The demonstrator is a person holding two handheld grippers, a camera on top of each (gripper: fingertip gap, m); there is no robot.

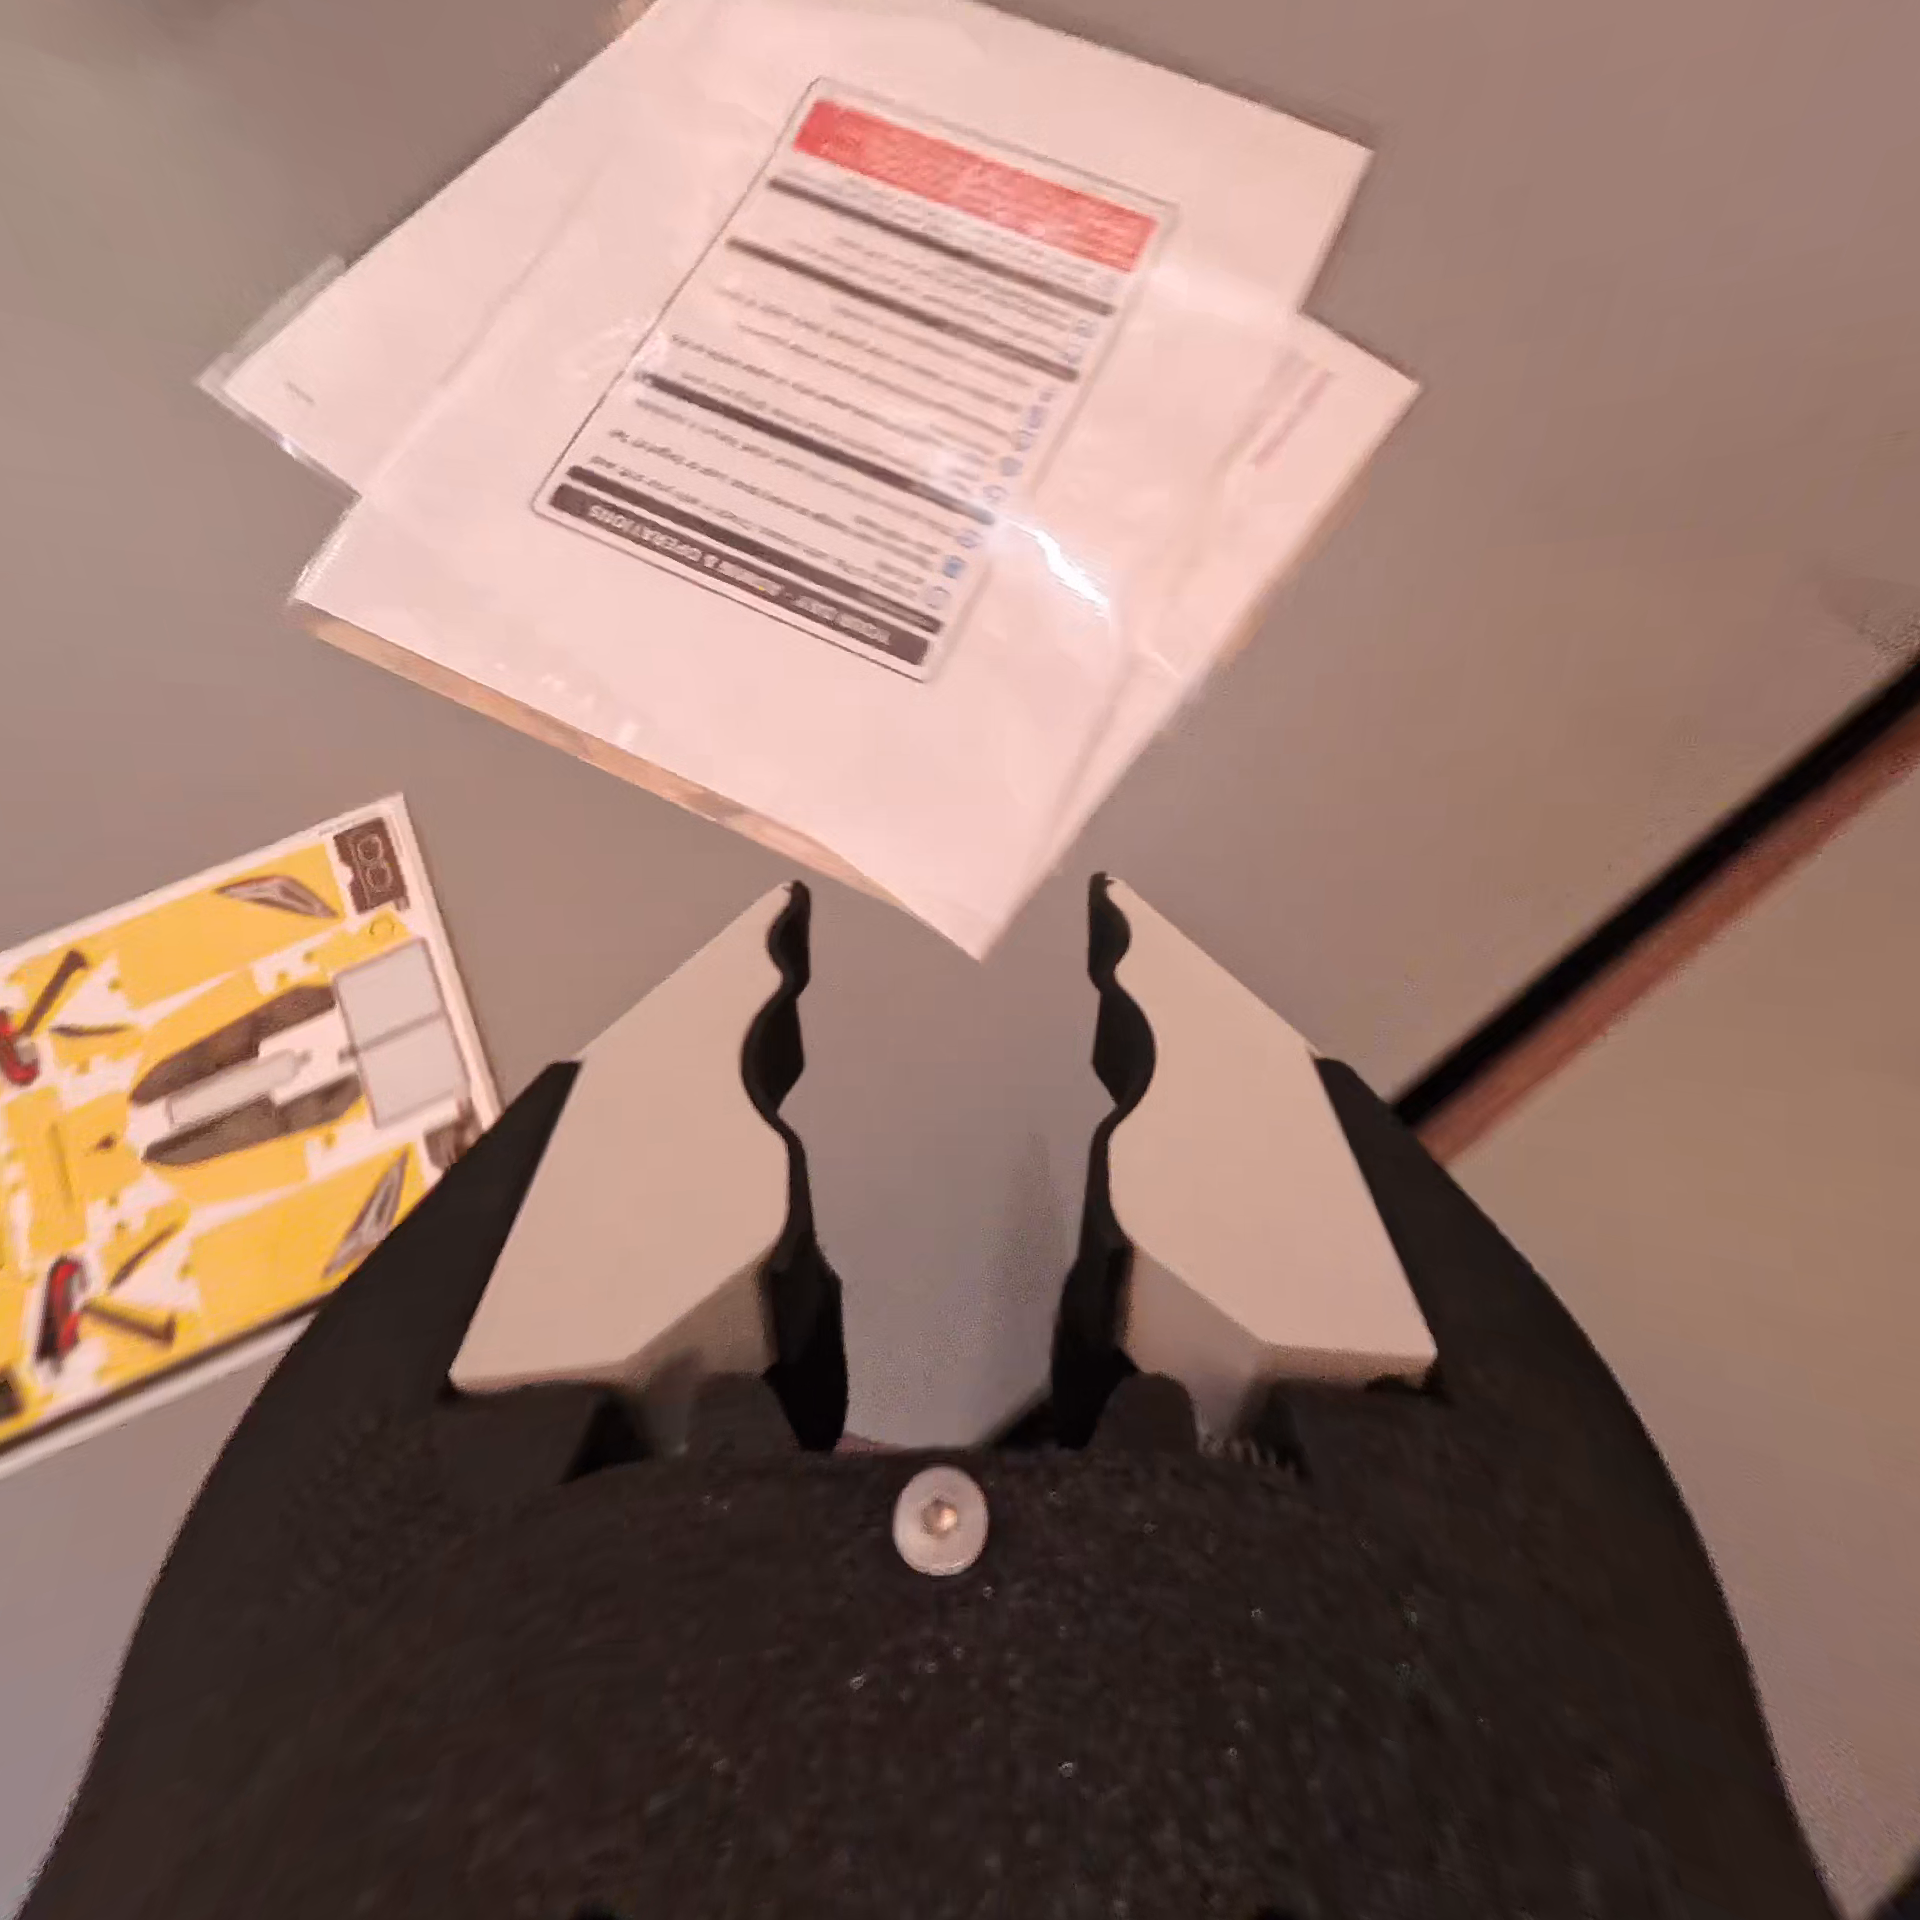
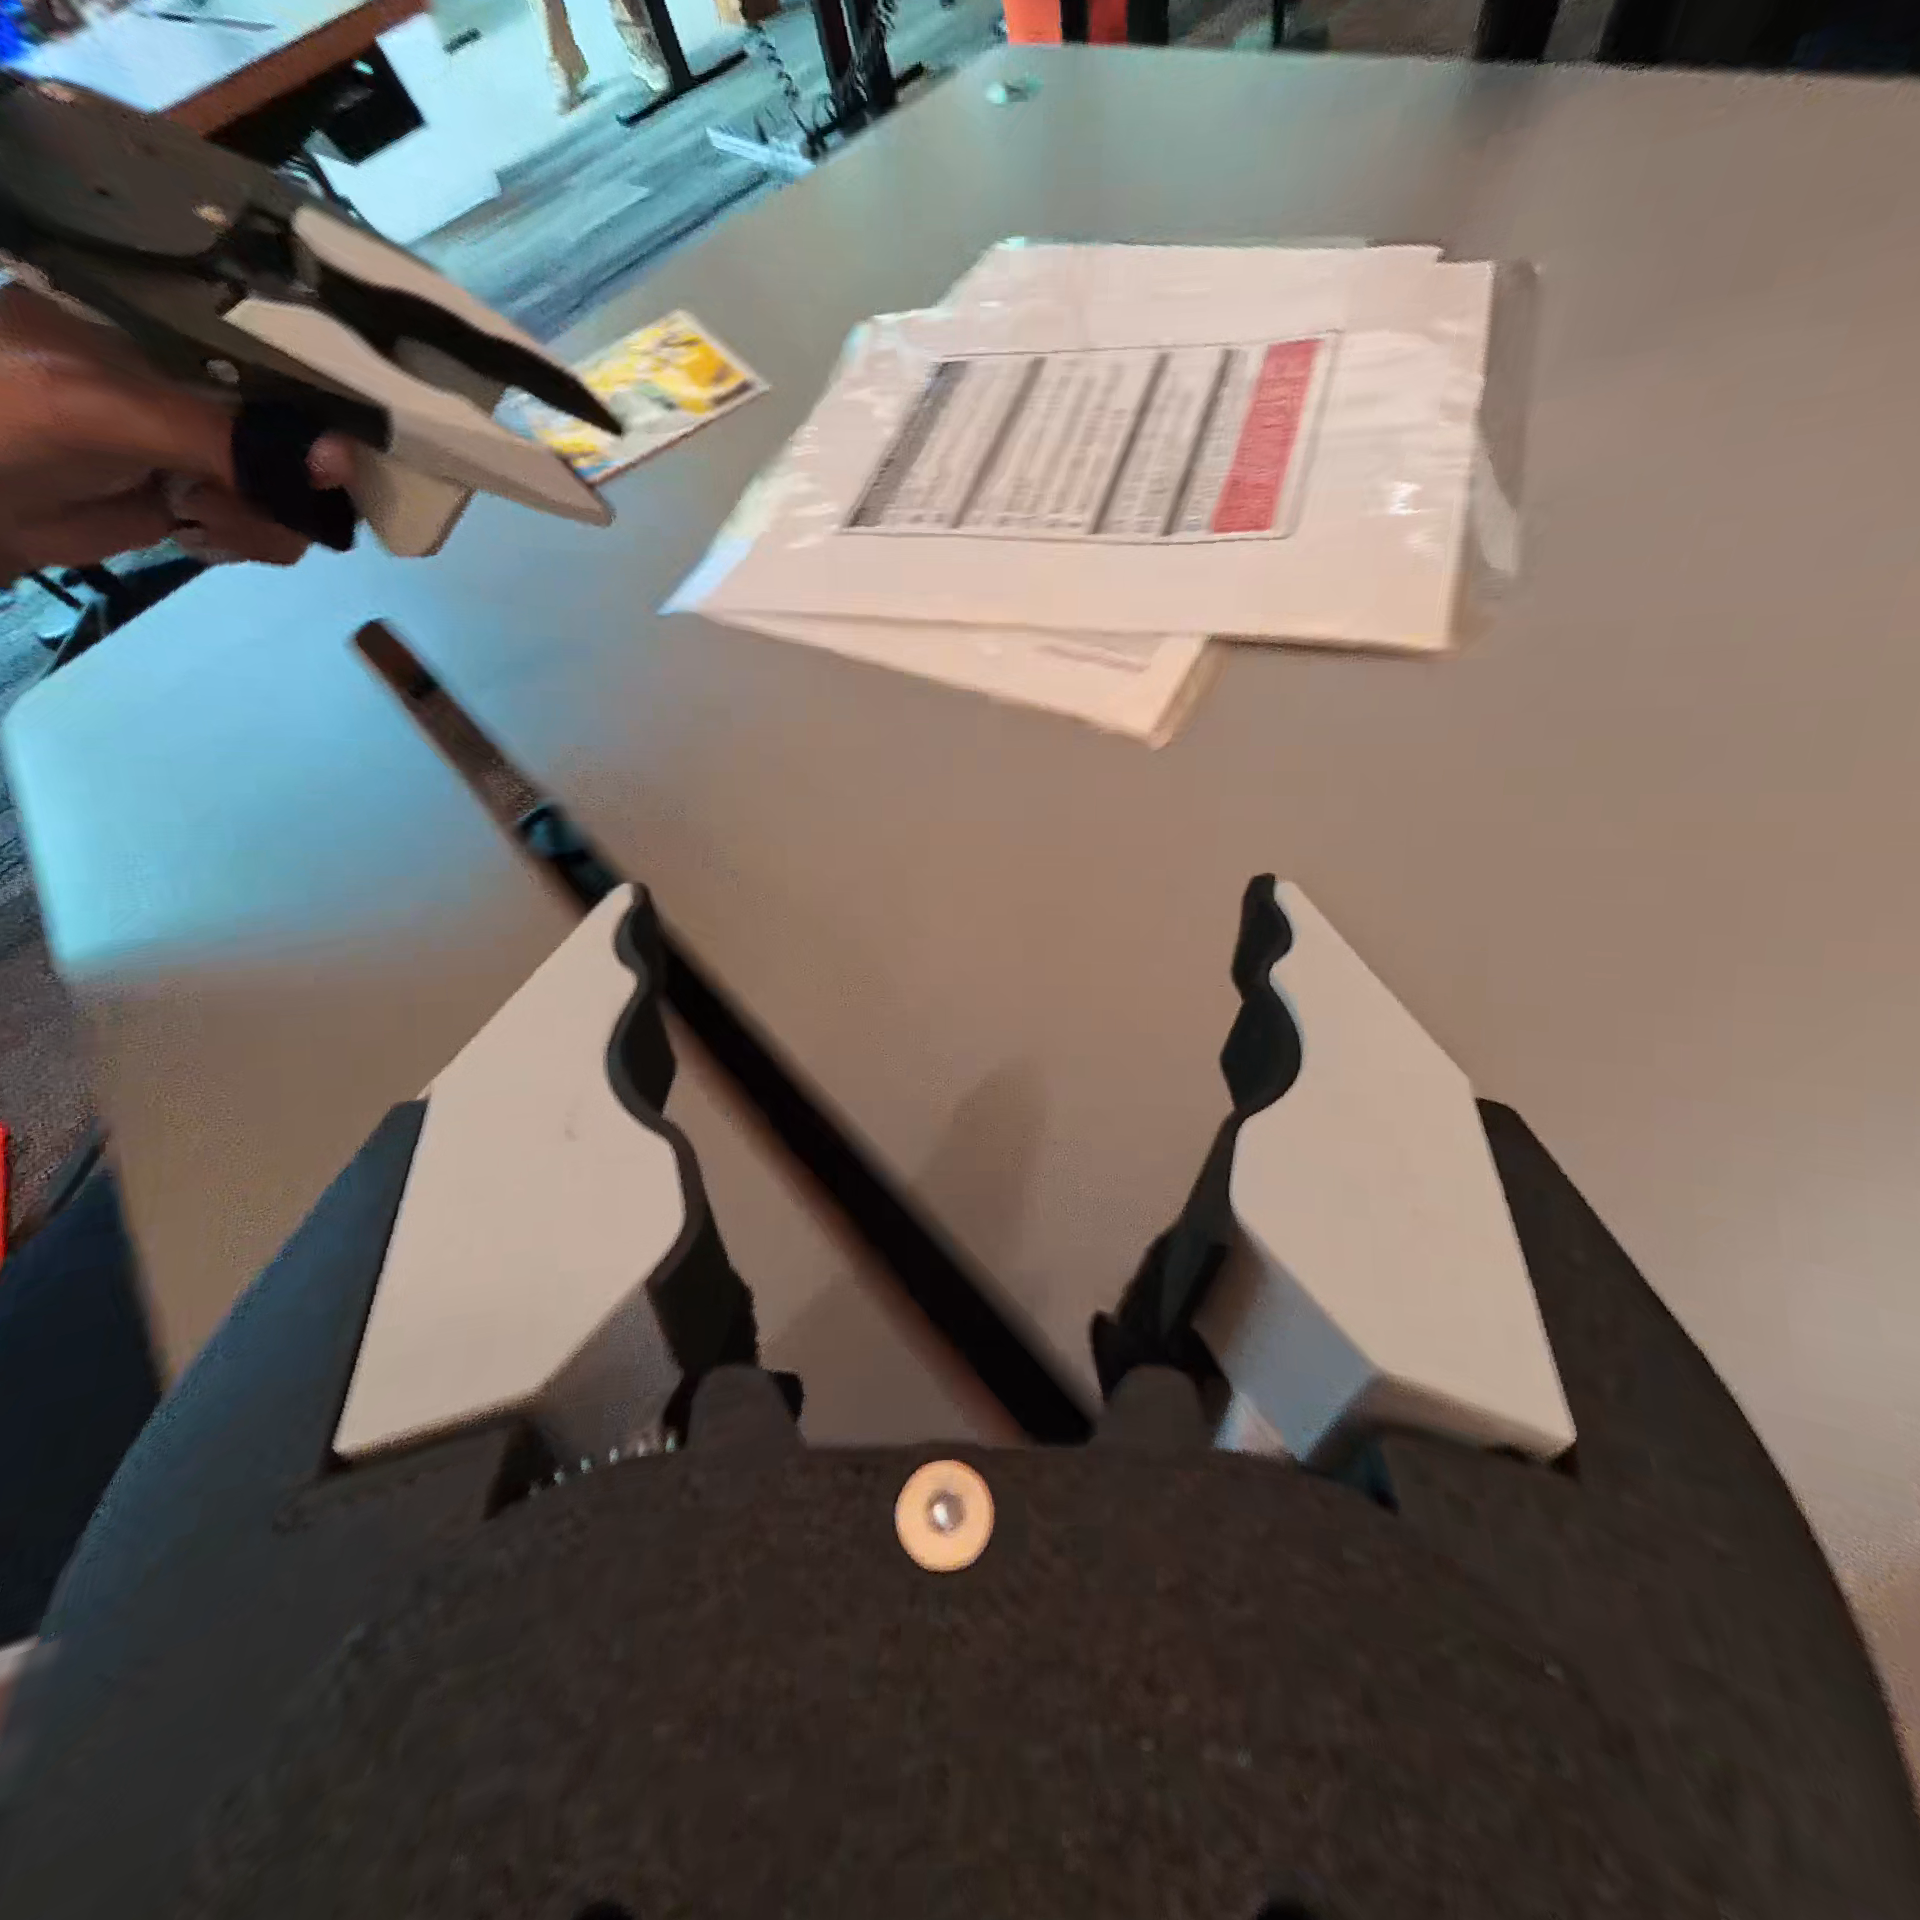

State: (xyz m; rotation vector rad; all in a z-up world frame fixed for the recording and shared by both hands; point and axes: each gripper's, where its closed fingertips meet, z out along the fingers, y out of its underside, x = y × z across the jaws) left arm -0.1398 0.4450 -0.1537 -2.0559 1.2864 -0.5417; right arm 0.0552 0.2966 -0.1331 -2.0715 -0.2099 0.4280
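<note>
A stack of papers [image 1: 852, 436] lay on the table [image 1: 1558, 312], with a printed sheet [image 1: 842, 384] on top in a plastic sleeve. A picture card [image 1: 208, 1101] lay apart to its left. The left gripper [image 1: 943, 904] hung just before the stack's near corner.

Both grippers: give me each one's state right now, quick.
Left gripper: open, holding nothing, above the grey table near the clear-sleeved white papers.
Right gripper: open, holding nothing.
</note>
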